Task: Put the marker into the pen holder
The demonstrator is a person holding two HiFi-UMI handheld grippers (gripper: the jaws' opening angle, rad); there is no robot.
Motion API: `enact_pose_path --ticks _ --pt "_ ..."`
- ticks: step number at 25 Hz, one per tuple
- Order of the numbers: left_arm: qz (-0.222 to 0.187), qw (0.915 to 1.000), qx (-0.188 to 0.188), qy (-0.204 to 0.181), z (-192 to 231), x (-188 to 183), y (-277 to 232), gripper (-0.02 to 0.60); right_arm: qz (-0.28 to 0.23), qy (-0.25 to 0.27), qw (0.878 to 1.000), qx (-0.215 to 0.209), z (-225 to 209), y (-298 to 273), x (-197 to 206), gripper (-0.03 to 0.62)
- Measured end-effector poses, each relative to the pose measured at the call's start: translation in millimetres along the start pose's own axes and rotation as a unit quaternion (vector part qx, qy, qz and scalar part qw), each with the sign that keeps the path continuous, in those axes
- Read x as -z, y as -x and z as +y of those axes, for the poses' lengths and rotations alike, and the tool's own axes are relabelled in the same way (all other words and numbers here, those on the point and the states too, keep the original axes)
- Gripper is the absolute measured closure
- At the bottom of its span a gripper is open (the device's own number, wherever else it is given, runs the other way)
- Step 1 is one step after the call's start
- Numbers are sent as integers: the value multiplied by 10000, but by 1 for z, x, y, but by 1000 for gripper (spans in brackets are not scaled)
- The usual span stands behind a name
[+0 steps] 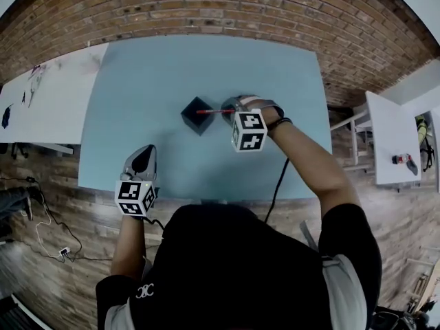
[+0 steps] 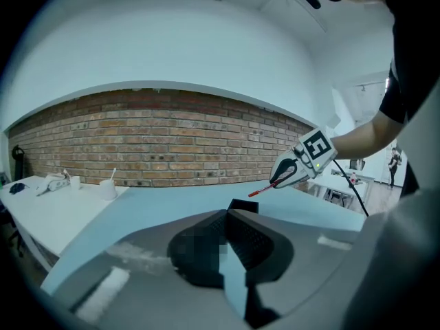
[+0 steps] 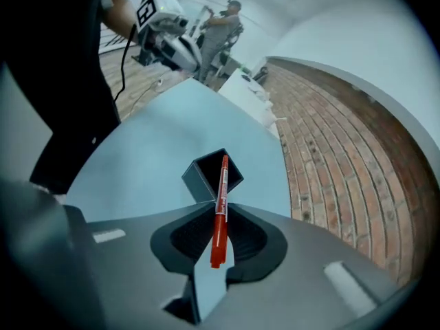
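Note:
A black square pen holder (image 1: 197, 115) stands open-topped near the middle of the light blue table (image 1: 151, 81). My right gripper (image 1: 228, 109) is just right of it, shut on a red marker (image 1: 214, 111) that points left over the holder. In the right gripper view the marker (image 3: 220, 205) lies between the pads of the right gripper (image 3: 218, 220), its far end over the opening of the pen holder (image 3: 212, 174). My left gripper (image 1: 144, 155) hovers near the table's front edge, jaws together and empty. Its own view shows the left gripper (image 2: 227, 216), the pen holder (image 2: 243, 205) and the marker (image 2: 262, 190).
A white table (image 1: 48, 95) with small items stands to the left, and another white table (image 1: 392, 139) to the right. A black cable (image 1: 278, 177) hangs from my right arm. Brick flooring surrounds the blue table. A person (image 3: 223, 23) stands far off.

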State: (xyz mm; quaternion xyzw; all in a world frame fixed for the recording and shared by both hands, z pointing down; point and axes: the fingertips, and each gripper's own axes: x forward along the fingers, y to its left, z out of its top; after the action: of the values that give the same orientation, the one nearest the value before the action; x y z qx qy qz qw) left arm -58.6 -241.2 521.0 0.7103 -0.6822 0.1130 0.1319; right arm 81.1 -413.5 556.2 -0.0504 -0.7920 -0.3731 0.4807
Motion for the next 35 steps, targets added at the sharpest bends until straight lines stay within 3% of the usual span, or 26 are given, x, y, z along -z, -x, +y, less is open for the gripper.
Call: enact_pose_path --ticks 3,9,12,17,20,22,25,28,31,35 --pt "7 9999 -77 95 6 9 9 575 561 877 9945 -56 -5 -18 -1 536" --pt "-70 9999 -103 92 8 11 17 575 1419 2193 9652 -149 -6 -47 4 536" --pt "-81 9998 -108 140 10 13 21 575 1540 2255 9618 -204 -8 -55 1 534" --pt "-34 9997 -122 199 15 20 26 575 1348 2123 9675 -271 -8 -60 -15 520" --pt "-1 9999 -79 153 16 23 28 575 1217 1948 9726 -371 -5 -61 -22 443" --pt "28 9999 -55 129 18 24 29 575 1081 1806 9771 -323 -6 -58 -28 427" --pt "88 9999 -45 106 21 25 28 575 493 1122 9925 24 -20 -46 -48 425" --pt "55 10000 -42 14 23 21 26 575 -412 -295 9976 481 -48 -16 -68 425" --pt "-64 10000 -55 -33 27 12 25 575 -1347 -1684 9716 971 -75 25 -81 430" --pt "-141 9998 9 -135 30 1 18 575 -2196 -2875 9150 1784 -92 77 -78 493"
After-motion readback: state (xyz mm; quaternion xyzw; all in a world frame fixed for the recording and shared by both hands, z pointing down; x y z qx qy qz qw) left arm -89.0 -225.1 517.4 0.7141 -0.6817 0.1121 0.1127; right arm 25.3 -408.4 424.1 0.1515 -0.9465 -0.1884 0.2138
